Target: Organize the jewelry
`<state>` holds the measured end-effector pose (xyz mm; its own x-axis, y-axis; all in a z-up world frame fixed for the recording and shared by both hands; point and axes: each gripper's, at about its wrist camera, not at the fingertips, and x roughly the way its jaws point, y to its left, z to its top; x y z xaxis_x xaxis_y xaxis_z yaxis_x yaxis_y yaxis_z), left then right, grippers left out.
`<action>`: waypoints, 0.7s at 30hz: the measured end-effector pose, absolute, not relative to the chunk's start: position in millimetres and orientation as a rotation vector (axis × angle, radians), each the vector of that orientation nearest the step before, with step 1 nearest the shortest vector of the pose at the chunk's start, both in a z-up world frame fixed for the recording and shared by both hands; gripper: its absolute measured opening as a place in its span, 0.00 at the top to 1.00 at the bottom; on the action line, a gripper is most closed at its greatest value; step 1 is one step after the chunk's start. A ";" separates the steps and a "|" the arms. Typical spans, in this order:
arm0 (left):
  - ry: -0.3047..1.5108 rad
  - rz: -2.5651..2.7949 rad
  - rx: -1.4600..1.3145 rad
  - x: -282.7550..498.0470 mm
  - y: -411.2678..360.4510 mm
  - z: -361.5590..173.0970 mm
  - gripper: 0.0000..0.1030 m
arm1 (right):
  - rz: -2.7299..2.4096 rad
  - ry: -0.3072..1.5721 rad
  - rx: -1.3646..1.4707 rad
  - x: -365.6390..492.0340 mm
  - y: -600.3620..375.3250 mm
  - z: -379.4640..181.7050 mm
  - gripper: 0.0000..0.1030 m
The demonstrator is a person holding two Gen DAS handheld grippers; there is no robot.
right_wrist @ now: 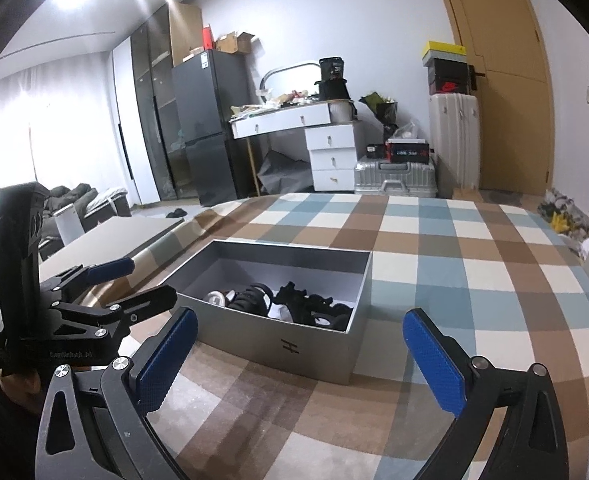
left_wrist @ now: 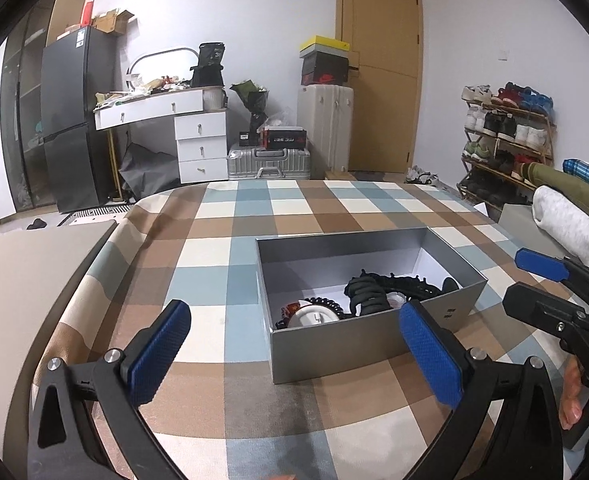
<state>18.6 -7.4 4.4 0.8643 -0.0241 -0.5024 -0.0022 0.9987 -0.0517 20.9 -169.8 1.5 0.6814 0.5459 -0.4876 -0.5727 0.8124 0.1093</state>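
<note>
left wrist view: grey box (left_wrist: 358, 336) sits at 1 o'clock on checked counter (left_wrist: 222, 248), dark jewelry (left_wrist: 378, 294) piled inside. left gripper (left_wrist: 294, 356) and right gripper (right_wrist: 298, 360) both spread apart, empty, flanking the box, likely ready to reach in.

Left wrist: low over the checked surface (left_wrist: 222, 248), facing the door wall, grey box (left_wrist: 334, 344) near, ahead-right.
Right wrist: same height, box (right_wrist: 294, 344) ahead-left.
Shared: box, surface, far wall.
</note>
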 end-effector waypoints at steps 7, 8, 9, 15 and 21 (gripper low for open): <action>0.532 -0.009 -0.049 18.9 -7.3 4.2 0.01 | 0.612 0.517 -0.046 21.6 -173.6 -0.6 0.00; 0.532 -0.010 -0.049 18.9 -7.3 4.1 0.01 | 0.611 0.516 -0.043 21.6 -174.3 -0.5 0.00; 0.532 -0.011 -0.048 18.8 -7.4 4.1 0.01 | 0.611 0.517 -0.038 22.0 -175.2 -0.5 0.00; 0.543 -0.013 -0.052 21.0 -6.6 3.1 0.01 | 0.613 0.514 -0.021 22.8 -178.4 -0.2 0.00; 0.542 -0.014 -0.052 21.1 -6.5 3.5 0.01 | 0.616 0.504 -0.032 20.0 -177.4 0.1 0.00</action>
